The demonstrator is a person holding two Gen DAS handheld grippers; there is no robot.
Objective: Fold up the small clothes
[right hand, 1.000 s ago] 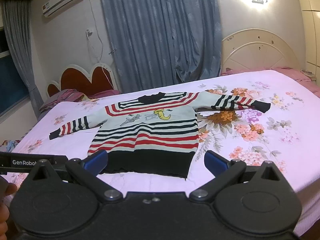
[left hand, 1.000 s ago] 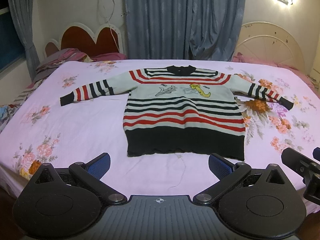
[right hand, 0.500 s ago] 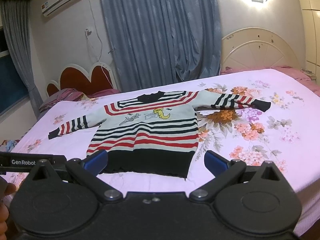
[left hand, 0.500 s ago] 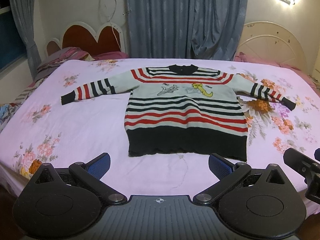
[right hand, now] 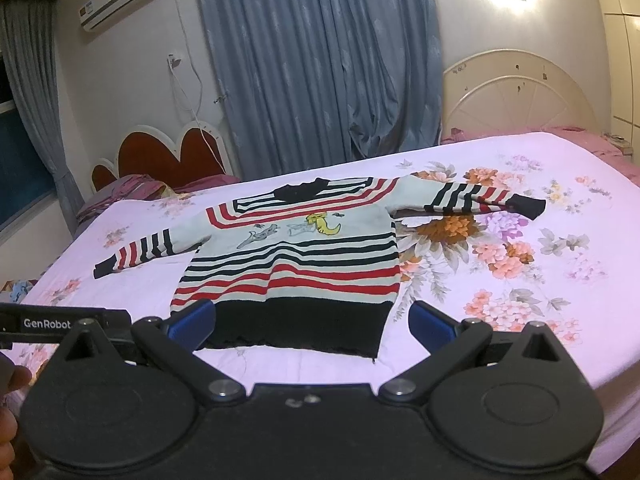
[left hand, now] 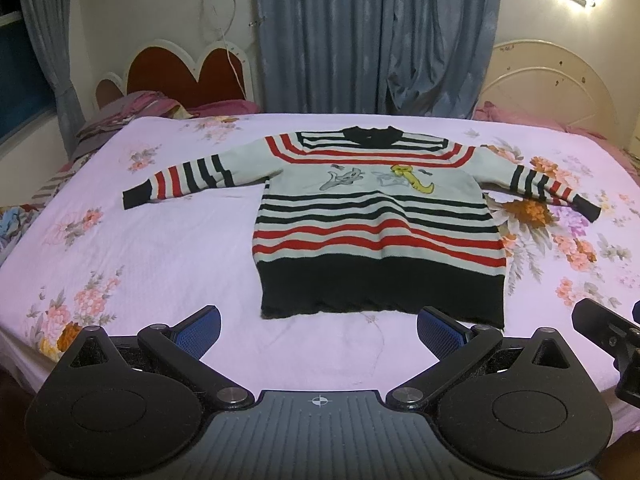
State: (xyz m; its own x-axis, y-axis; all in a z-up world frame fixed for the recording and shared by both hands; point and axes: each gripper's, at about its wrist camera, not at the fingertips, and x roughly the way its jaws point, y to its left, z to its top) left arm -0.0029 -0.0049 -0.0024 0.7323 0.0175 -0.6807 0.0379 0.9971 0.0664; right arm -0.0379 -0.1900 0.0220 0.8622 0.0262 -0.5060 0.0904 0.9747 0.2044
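A small striped sweater [left hand: 376, 220], grey with red and black bands, a black hem and a cartoon print, lies flat and face up on the bed, both sleeves spread out sideways. It also shows in the right wrist view [right hand: 296, 268]. My left gripper [left hand: 318, 330] is open and empty, hovering just short of the hem at the bed's near edge. My right gripper [right hand: 310, 322] is open and empty, also in front of the hem, to the right of the left one.
The bed [left hand: 160, 248] has a pink floral sheet. Two headboards [left hand: 188, 76] [left hand: 548, 80] and blue curtains [left hand: 376, 36] stand behind it. Bedding is piled at the far left corner [left hand: 120, 116]. Part of the right gripper [left hand: 612, 332] shows at the left view's right edge.
Both views have shifted slightly; the sweater sits a little lower and nearer in the left wrist view. The sweater itself has not moved and both grippers stay open.
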